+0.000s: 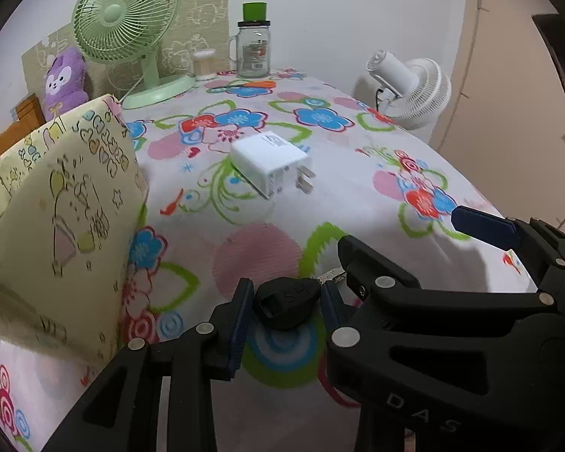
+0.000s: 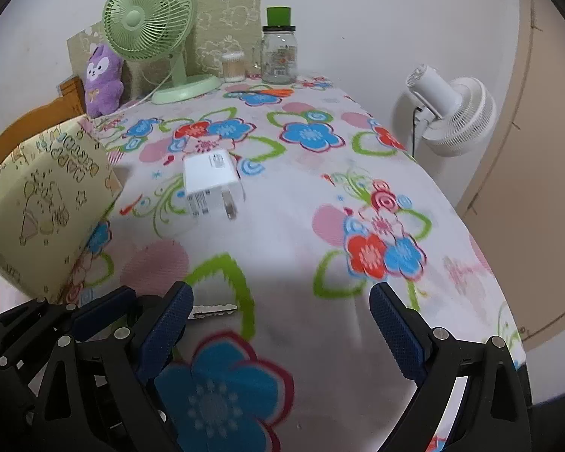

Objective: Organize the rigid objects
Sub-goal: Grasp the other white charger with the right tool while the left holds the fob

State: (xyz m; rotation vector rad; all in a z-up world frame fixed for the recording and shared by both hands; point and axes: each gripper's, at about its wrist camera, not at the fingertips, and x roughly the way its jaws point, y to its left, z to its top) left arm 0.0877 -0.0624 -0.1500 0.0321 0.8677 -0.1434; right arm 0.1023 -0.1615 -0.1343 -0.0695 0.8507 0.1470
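Early in the sorting, by the look of it. Left gripper [image 1: 287,310] pinching the black plastic head of a metal key [image 1: 284,301] at the near edge of the flower-print tablecloth [image 1: 358,173], not yet lifted clear. Right gripper [image 2: 280,324] spread wide and empty, just right of it. Still untouched: white rectangular plug charger [image 1: 269,164] mid-table. Pale yellow patterned fabric box [image 1: 56,218] at left, probably the destination; inside hidden.
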